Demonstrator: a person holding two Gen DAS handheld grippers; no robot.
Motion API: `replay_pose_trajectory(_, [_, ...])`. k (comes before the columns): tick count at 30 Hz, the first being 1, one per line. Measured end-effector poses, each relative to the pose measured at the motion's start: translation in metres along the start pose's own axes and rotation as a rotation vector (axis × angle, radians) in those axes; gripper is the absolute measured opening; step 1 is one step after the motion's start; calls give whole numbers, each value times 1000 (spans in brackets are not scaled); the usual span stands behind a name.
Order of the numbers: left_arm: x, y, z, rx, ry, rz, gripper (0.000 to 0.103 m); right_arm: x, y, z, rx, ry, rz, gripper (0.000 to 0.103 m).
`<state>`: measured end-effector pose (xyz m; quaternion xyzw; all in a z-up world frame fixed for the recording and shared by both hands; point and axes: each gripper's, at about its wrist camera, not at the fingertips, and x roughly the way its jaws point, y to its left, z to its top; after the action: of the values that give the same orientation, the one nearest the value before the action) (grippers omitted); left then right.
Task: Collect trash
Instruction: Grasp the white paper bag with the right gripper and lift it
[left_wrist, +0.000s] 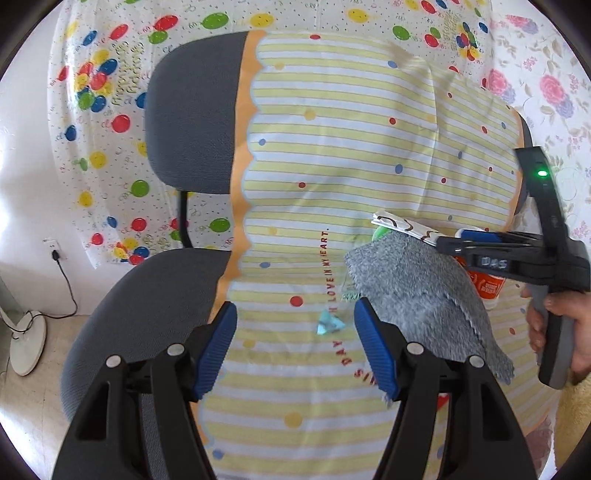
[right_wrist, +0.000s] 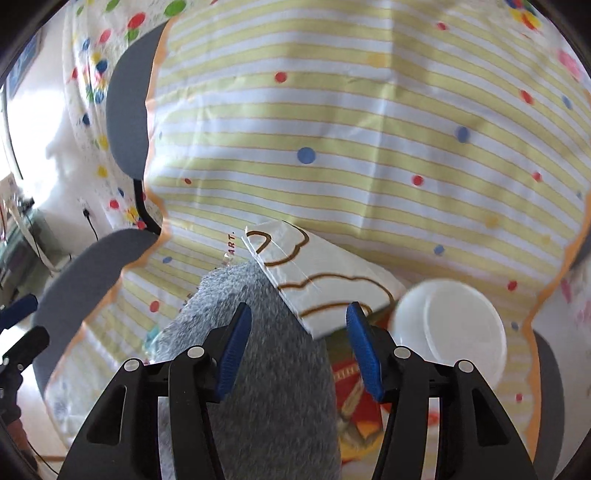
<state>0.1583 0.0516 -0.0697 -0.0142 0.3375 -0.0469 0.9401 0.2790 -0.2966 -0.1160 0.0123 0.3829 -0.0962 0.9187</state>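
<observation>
A white flat packet with brown outlines (right_wrist: 325, 280) lies tilted on a grey fluffy cloth (right_wrist: 266, 369) on the striped sheet over a chair. My right gripper (right_wrist: 299, 350) is open, its blue fingers (right_wrist: 364, 350) on either side of the packet's near corner; in the left wrist view it (left_wrist: 448, 240) reaches the packet (left_wrist: 402, 227) from the right. My left gripper (left_wrist: 295, 347) is open over the sheet, a small teal scrap (left_wrist: 330, 325) between its fingers. A white cup (right_wrist: 450, 332) and a red-orange wrapper (right_wrist: 354, 417) lie to the right of the cloth.
The yellow-striped dotted sheet (left_wrist: 332, 147) drapes the grey office chair (left_wrist: 192, 110). A balloon-print cloth (left_wrist: 103, 110) hangs behind. A fan base (left_wrist: 27, 343) and a wall socket with cable (left_wrist: 55, 254) are at the left. A green object (left_wrist: 380, 233) peeks from under the packet.
</observation>
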Motion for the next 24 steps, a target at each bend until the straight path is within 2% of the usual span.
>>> replay_pose_trajectory(6, [15,-4,1,-6,22,-31,64,45,-10,17,13,94,62,52])
replay_pose_trajectory(8, [16,-5,0,-1,27,-32,64,46,-18,18,82,95,121,23])
replay_pose_trajectory(10, [17,-4,-2,0,32,-30,64,40,-19,20,84,74,101,13])
replay_pose_trajectory(13, [15,-3,-2,-4,32,-31,64,23,-20,24,84,28,93,13])
replay_pose_trajectory(18, [0,-11,1,12,8,-44,64,-14,-32,29,148,-34,158,13])
replay_pose_trajectory(21, [-9,-17,0,22,-1,-63,64,-24,-27,18,177,27,255,12])
replay_pose_trajectory(24, [-16,-21,-1,28,-8,-67,64,-28,-10,-1,150,89,281,13])
